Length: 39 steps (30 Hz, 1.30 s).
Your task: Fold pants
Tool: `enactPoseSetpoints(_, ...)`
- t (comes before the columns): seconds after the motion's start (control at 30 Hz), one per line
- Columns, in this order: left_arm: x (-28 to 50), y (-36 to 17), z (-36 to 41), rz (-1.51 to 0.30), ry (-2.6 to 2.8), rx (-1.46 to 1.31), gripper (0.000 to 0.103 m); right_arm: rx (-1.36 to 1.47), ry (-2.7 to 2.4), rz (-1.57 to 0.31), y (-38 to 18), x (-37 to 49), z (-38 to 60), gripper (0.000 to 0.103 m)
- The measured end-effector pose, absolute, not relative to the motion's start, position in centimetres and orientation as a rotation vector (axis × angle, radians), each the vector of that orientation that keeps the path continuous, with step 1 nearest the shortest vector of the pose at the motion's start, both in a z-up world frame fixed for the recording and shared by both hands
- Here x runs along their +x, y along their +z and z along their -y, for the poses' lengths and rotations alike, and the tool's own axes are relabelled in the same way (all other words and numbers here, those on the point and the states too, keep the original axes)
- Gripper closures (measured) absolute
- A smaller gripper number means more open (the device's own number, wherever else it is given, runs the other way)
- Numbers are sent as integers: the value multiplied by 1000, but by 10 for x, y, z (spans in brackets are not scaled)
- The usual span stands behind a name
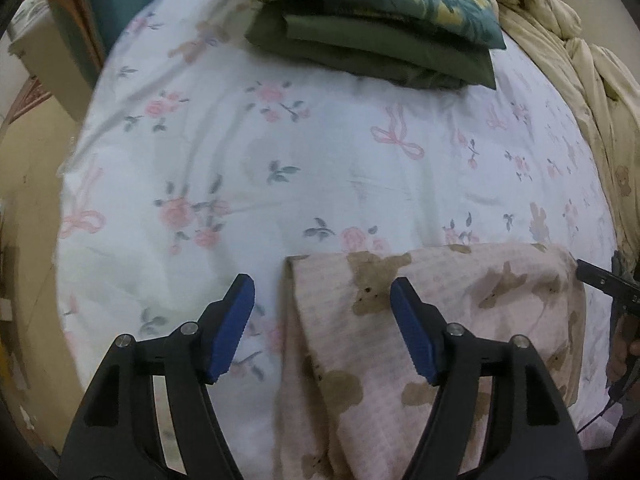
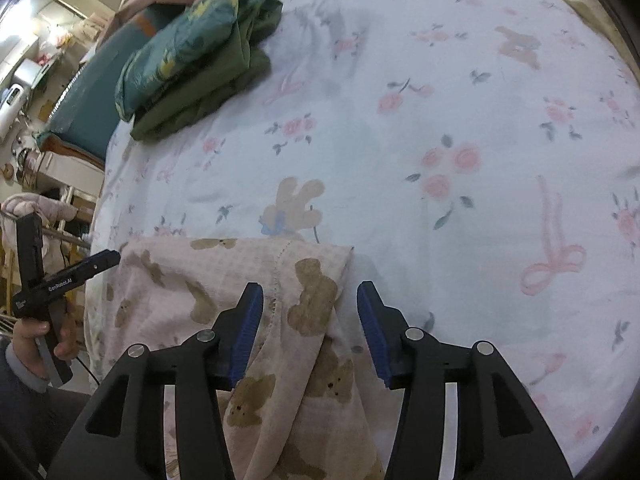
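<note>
A home bedroom: floral bedsheet point(image 1: 280, 160), rumpled quilt point(image 1: 560, 40), folded clothes point(image 1: 372, 46).

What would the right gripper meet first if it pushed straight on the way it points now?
Probably the pink bear-print pants: the open right gripper straddles their folded right edge. Past that edge lies only the floral bedsheet, though height above the cloth is unclear.

At the left edge of my right wrist view, my left gripper point(image 2: 106, 258) carries one line of white lettering along its black body — it looks like "GenRobot.AI", though the small print is hard to make out. A small white mark lower on that body is too tiny to read. My left wrist view shows no text.
</note>
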<state>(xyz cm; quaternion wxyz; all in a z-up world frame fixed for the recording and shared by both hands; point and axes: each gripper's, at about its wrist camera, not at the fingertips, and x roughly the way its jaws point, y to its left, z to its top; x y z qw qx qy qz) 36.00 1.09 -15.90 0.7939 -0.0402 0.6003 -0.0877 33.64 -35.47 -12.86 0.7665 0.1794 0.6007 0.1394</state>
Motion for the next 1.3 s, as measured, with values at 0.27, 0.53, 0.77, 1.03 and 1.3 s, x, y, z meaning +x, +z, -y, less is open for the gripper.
enactPoseSetpoints(0.27,364,-170,5,-1277,-270,-47,57,391,340,-1343,-144,346,344,52)
enactPoseSetpoints(0.53,366,-163,8,-1268,-312,22,99,409,351,-1358,-152,351,344,97)
enactPoseSetpoints(0.77,352,-130,16,-1181,-371,140,100,257,484,-1218,-101,329,333,99)
enactPoseSetpoints(1.03,316,-92,18,-1052,-419,239,100,144,508,-1100,-64,291,334,99)
enactPoseSetpoints(1.3,241,-65,33,-885,-522,468,100,60,503,-1012,-42,234,333,99)
